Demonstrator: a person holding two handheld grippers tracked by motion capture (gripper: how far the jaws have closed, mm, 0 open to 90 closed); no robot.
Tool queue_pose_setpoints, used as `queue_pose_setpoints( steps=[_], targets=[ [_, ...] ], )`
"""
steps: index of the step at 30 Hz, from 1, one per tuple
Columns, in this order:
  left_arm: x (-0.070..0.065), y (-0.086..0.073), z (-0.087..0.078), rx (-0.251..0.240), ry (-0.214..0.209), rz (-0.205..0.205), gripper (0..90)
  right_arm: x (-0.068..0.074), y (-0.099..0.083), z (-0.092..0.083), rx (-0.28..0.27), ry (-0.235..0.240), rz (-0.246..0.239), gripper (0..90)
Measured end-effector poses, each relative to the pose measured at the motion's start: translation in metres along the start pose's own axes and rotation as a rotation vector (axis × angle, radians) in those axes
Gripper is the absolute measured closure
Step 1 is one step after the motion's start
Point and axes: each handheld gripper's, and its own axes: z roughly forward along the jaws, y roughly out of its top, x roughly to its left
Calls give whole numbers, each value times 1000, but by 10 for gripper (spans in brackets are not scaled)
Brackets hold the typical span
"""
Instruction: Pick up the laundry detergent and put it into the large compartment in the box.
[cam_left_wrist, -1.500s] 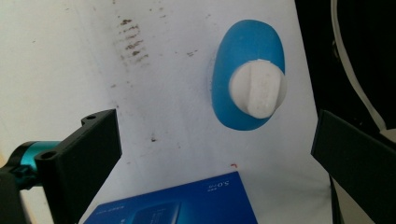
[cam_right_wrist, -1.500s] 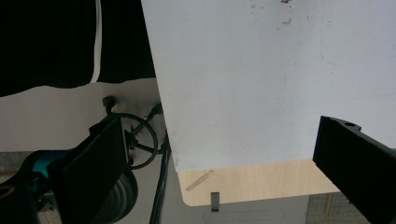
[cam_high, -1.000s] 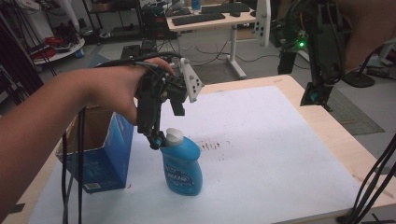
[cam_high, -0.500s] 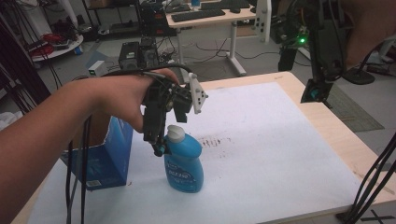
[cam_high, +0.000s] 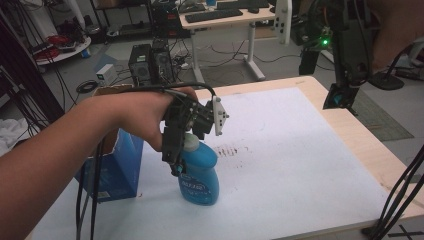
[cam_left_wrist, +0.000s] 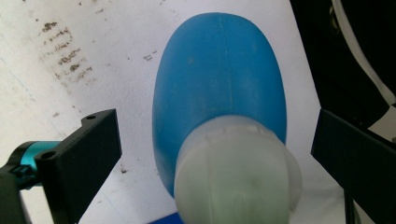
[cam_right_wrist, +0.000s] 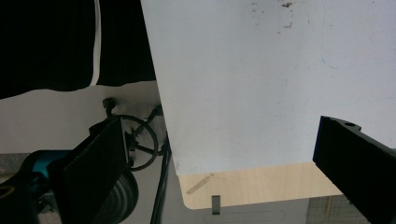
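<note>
Beside the blue box (cam_high: 117, 165) stands the blue bottle (cam_high: 200, 172); I have my left gripper (cam_high: 176, 159) spread wide around its white cap (cam_left_wrist: 236, 175), pre-grasp. Next I'd squeeze. My right gripper (cam_high: 341, 97) hangs open, well apart.

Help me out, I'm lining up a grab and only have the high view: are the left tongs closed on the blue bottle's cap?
Observer: No. In the left gripper view the left tongs are open, with one jaw on each side of the white cap and neither touching it.
Operator: Is the cap centred between them?
Observer: Not quite. The cap on the blue bottle sits nearer that view's right-hand jaw.
Operator: And the right tongs?
Observer: The right tongs are open and hold nothing. Their view looks down on a corner of the table.
</note>
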Motion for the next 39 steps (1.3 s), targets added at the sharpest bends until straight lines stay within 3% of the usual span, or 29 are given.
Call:
queue_pose_setpoints(
  steps=[5,27,30,37,39],
  targets=[
    [0,3,9,30,11,5,17,1,1,0,-1,-4,-3,20],
    [-4,9,16,63,34,31,29,0,2,0,-2,-8,1,20],
    [-3,9,15,74,29,34,84,-1,3,0,1,-9,0,20],
    [-3,10,15,91,59,34,118,0,3,0,-2,-8,0,20],
    [-2,9,15,91,46,27,135,0,3,0,-2,-9,-3,20]
  ],
)
